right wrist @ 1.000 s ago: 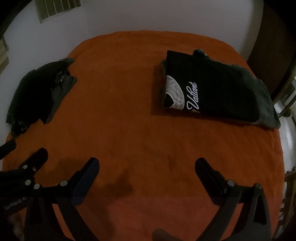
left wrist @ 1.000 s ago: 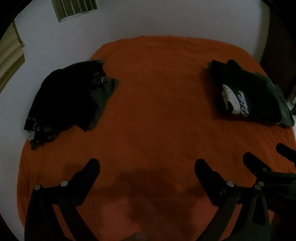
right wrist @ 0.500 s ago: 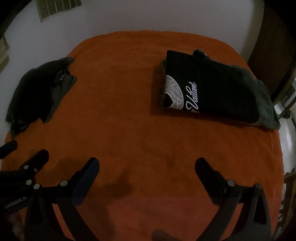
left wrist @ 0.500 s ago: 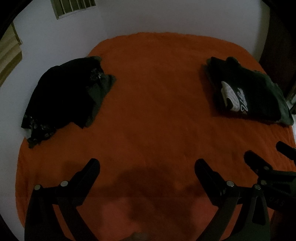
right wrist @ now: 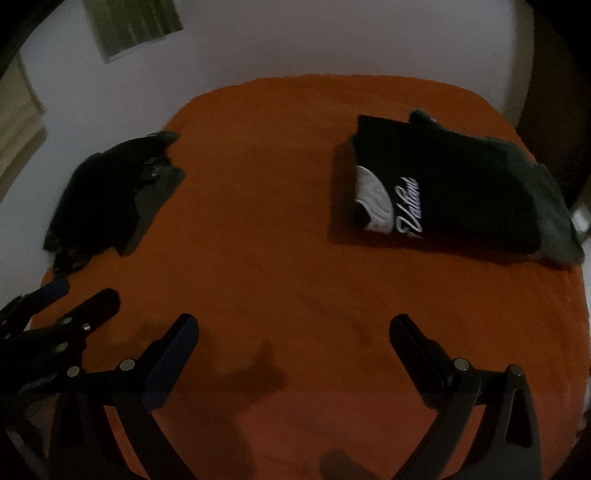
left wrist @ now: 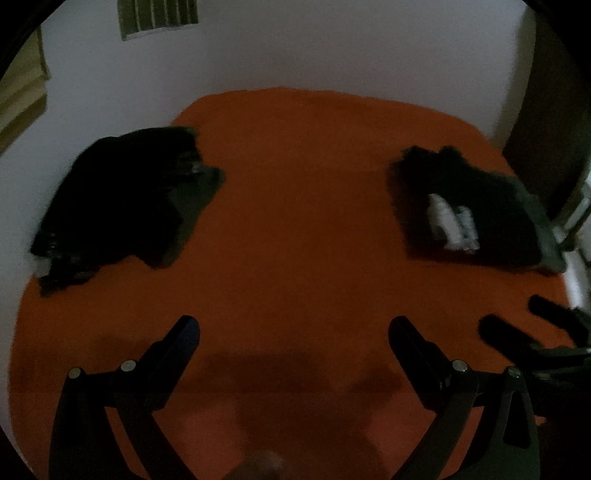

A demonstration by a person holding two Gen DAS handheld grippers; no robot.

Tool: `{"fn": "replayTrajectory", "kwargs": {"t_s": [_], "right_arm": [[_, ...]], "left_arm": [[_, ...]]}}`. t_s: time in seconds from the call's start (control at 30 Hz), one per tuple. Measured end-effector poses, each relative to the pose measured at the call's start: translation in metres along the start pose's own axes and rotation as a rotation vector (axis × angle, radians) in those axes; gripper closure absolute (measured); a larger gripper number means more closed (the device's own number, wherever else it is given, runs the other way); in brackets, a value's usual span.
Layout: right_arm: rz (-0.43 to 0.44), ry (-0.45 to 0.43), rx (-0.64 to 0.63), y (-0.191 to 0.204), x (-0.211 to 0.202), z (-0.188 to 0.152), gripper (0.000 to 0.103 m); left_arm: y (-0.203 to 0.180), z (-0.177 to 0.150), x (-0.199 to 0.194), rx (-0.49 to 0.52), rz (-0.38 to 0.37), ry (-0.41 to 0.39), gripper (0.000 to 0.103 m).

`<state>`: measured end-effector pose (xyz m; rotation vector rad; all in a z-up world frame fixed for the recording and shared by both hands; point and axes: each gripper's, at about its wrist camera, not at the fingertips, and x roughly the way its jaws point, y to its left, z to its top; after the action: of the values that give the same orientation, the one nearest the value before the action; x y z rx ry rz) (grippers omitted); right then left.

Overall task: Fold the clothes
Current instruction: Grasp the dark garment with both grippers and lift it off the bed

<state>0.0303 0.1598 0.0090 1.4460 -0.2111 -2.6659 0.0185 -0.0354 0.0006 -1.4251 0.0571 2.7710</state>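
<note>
A folded black shirt with white lettering lies on the right of the orange bedspread, on top of a grey garment; the same stack shows at the right of the left wrist view. A loose pile of dark clothes lies rumpled at the left edge. My left gripper hangs open over the bare near part of the spread, holding nothing. My right gripper is open too, also empty. Each gripper shows at the edge of the other's view: the right gripper, the left gripper.
The bed stands against a pale wall with a vent high at the left. A dark door or wardrobe stands past the right corner. The orange middle between the two clothes heaps is bare cloth.
Both views have tilted up and pulled back a little: more wall shows and the bed sits lower in frame. The clothes have not moved. Both grippers stay open.
</note>
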Motion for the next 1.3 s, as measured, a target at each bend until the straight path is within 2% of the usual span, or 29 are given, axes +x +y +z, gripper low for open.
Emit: {"fn": "replayTrajectory", "kwargs": {"t_s": [0.07,0.13,0.2,0.3,0.37,0.4,0.43,0.47,0.5,0.6,0.63,0.67,0.73,0.77,0.8,0.9,0.97,1.13,1.23,1.3], "right_arm": [[-0.018,0.004,-0.027,0.004,0.004,0.000,0.000],[-0.010,0.034,-0.039,0.006,0.014,0.000,0.000],[0.034,0.066,-0.026,0.004,0.024,0.000,0.001],[0.088,0.071,0.019,0.001,0.033,0.002,0.011],[0.128,0.069,0.018,0.004,0.037,0.007,0.030],[0.133,0.073,0.004,0.008,0.040,0.011,0.036],[0.142,0.077,-0.024,0.015,0.043,0.016,0.047],[0.152,0.081,-0.053,0.021,0.046,0.021,0.055],[0.161,0.078,-0.083,0.030,0.049,0.026,0.058],[0.195,0.060,-0.185,0.062,0.057,0.043,0.058],[0.216,0.055,-0.214,0.074,0.060,0.048,0.055],[0.239,0.051,-0.242,0.087,0.064,0.055,0.045],[0.288,0.050,-0.298,0.115,0.075,0.070,0.028],[0.311,0.056,-0.330,0.131,0.081,0.076,0.023],[0.333,0.063,-0.362,0.147,0.087,0.083,0.022],[0.354,0.044,-0.474,0.198,0.111,0.101,0.022],[0.361,0.016,-0.536,0.231,0.129,0.113,0.022],[0.379,-0.028,-0.607,0.313,0.186,0.146,0.022],[0.371,-0.033,-0.616,0.366,0.228,0.163,0.022],[0.350,-0.058,-0.592,0.393,0.252,0.173,0.022]], "left_arm": [[0.007,-0.004,0.002,-0.019,0.006,-0.014,0.001],[0.017,-0.011,0.001,-0.057,-0.033,-0.032,0.001],[0.025,-0.015,0.006,-0.086,-0.041,-0.018,0.001],[0.042,-0.019,0.017,-0.084,-0.079,0.010,0.001],[0.056,-0.020,0.022,-0.102,-0.082,0.030,0.002],[0.064,-0.020,0.025,-0.108,-0.091,0.040,0.006],[0.070,-0.020,0.028,-0.107,-0.113,0.059,0.025],[0.077,-0.020,0.031,-0.109,-0.137,0.084,0.037],[0.088,-0.020,0.035,-0.131,-0.160,0.118,0.051],[0.127,-0.023,0.041,-0.261,-0.201,0.155,0.051],[0.147,-0.025,0.042,-0.329,-0.200,0.142,0.050],[0.164,-0.027,0.042,-0.382,-0.194,0.136,0.050],[0.198,-0.027,0.048,-0.462,-0.158,0.169,0.050],[0.218,-0.026,0.050,-0.504,-0.116,0.182,0.050],[0.239,-0.025,0.053,-0.547,-0.068,0.195,0.050],[0.304,-0.018,0.051,-0.661,0.038,0.149,0.050],[0.334,-0.010,0.050,-0.696,0.088,0.126,0.050],[0.379,0.035,0.051,-0.666,0.161,0.066,0.048],[0.392,0.057,0.055,-0.652,0.238,0.087,0.046],[0.404,0.052,0.053,-0.715,0.208,0.073,0.043]]}}
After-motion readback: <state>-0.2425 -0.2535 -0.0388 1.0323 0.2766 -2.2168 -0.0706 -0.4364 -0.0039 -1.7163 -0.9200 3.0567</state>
